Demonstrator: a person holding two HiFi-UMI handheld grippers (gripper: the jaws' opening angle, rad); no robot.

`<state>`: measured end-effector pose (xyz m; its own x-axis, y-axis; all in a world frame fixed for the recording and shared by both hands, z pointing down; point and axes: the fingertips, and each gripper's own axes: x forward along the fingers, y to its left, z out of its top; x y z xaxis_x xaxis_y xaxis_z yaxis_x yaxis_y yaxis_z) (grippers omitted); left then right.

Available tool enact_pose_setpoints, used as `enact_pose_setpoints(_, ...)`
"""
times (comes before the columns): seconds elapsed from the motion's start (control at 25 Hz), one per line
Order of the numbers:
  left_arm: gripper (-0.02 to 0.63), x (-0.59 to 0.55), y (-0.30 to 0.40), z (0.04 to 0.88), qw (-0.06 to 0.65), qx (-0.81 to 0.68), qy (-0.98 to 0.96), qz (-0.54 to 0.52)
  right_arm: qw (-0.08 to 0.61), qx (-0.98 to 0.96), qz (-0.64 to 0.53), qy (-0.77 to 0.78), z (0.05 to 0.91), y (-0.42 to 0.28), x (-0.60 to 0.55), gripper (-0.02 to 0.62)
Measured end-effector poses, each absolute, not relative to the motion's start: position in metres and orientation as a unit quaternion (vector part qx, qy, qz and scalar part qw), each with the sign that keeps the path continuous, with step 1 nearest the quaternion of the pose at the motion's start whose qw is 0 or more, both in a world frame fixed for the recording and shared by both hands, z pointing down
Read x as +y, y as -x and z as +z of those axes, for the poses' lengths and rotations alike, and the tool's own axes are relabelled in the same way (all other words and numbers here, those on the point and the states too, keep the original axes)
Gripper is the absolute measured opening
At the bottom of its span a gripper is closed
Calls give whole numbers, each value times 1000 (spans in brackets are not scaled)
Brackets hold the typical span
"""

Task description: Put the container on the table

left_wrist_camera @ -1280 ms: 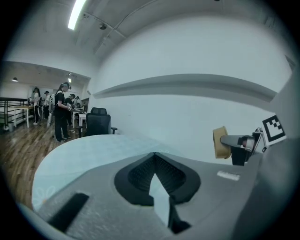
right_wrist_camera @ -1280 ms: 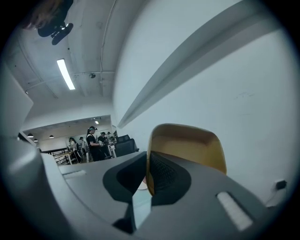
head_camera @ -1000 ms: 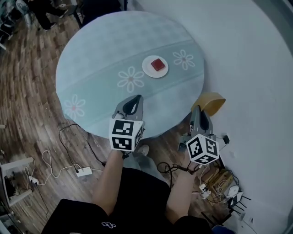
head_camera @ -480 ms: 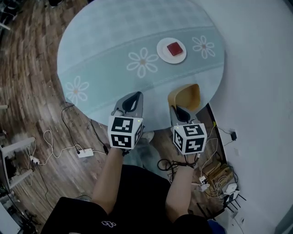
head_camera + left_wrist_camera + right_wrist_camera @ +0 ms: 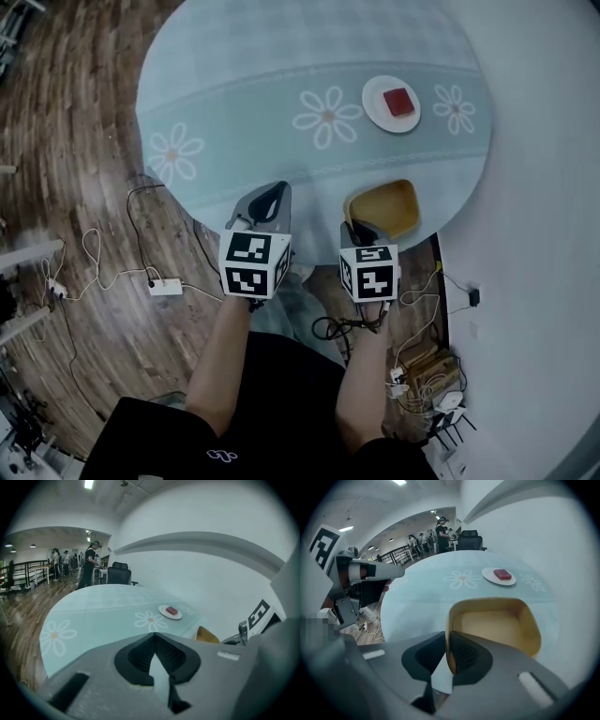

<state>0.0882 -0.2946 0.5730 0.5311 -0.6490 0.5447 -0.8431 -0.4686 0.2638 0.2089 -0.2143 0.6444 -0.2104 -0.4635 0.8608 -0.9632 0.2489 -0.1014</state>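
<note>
A tan, empty container [image 5: 389, 208] is over the near right edge of the round table [image 5: 244, 103], which has a pale blue daisy cloth. My right gripper [image 5: 354, 225] is shut on the container's near rim. In the right gripper view the rim [image 5: 448, 634] is pinched between the jaws and the container [image 5: 492, 625] stretches ahead over the table [image 5: 422, 592]. Whether it rests on the cloth I cannot tell. My left gripper [image 5: 278, 192] is shut on nothing at the table's near edge, left of the container [image 5: 206, 635].
A white plate with a red block [image 5: 391, 103] sits farther back on the table's right side. Cables and a power strip [image 5: 164, 284] lie on the wooden floor to the left. More cables [image 5: 422, 375] lie by the white wall at the right.
My right gripper has carried the container leftward from beside the table's right edge to over the near edge. The left gripper has held its place.
</note>
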Motion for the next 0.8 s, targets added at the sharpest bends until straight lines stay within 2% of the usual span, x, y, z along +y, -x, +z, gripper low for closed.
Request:
enact_pose_setpoints(0.12,2,-294,-85,569,257,-451,-835,184,336,-712,353,-505,640,-202,-215,99)
enact_pose_setpoints(0.2,2,-293,-88,563,252,-450,-838,180,313,-721,348,-511,629,-203,-219,106)
enact_pose_setpoints(0.28,2,-292,-93,555,246,-448,-842,175,283,-724,335,-532,612,-212,-224,94)
enact_pose_setpoints(0.4,2,-288,-105,539,234,-442,-850,163,224,-726,303,-575,575,-234,-230,11)
enact_pose_setpoints(0.6,2,-278,-139,487,198,-433,-873,106,88,-742,256,-613,502,-268,-222,11)
enact_pose_setpoints(0.8,2,-265,-175,424,142,-413,-898,57,5,-719,185,-670,428,-318,-203,9)
